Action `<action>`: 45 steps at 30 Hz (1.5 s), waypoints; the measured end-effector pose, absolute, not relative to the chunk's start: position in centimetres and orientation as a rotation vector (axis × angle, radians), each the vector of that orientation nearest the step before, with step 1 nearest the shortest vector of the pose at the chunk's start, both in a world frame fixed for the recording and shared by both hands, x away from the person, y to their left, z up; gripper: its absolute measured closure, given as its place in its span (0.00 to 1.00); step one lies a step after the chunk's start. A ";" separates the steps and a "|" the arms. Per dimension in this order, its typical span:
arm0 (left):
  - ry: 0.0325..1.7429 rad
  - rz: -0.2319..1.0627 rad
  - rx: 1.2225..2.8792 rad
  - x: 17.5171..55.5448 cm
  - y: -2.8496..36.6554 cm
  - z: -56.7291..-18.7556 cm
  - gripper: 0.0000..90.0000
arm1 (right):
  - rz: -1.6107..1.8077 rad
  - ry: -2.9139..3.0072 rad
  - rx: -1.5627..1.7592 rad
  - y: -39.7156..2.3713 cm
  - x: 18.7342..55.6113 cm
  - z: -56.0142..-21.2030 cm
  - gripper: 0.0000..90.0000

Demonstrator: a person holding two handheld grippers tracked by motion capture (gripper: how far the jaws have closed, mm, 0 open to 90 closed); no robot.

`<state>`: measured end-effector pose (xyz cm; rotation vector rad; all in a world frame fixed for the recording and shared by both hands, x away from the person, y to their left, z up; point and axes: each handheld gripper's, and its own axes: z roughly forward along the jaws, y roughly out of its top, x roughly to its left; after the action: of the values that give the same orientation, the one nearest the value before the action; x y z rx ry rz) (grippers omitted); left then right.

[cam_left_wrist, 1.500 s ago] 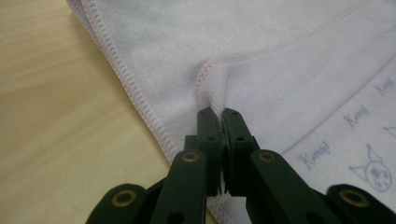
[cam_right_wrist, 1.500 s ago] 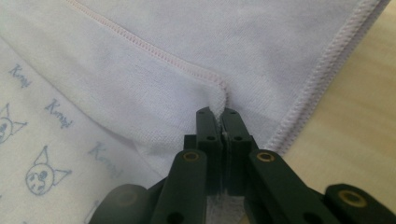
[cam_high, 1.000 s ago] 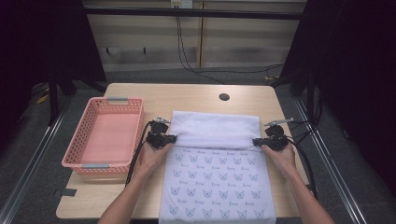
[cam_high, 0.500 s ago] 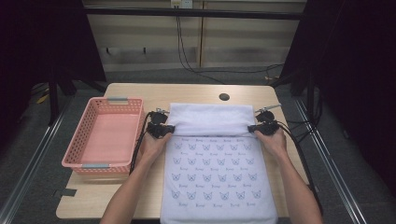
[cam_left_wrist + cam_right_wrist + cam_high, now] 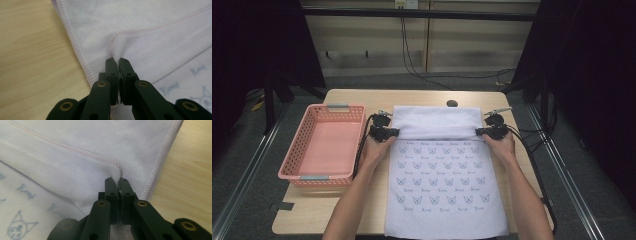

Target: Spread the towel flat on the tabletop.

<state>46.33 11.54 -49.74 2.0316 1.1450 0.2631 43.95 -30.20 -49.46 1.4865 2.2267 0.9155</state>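
Both pairs of fingers are clenched on the towel: the left gripper and right gripper each pinch a stitched corner of its folded-over plain edge. The soft white terry, printed with blue cat faces, lies flat on the wooden tabletop. Beyond the left fingers sits a pink lattice basket.

The towel lies on the table, the basket to its left
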 end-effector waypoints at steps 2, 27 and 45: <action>1.127 0.255 2.009 45.9 11.7 -49.1 0.97 | 0.978 2.212 1.480 -30.6 43.7 -48.9 0.98; 0.806 0.256 1.845 38.2 14.2 -36.0 0.97 | 1.376 2.071 1.218 -34.2 37.5 -35.8 0.98; 0.709 0.164 1.921 28.7 15.4 -38.9 0.96 | 1.481 2.165 1.119 -34.5 26.1 -37.5 0.98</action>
<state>28.73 15.43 -38.92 1.9206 0.7087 0.1640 26.09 -34.49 -37.52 1.1189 2.1649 1.4811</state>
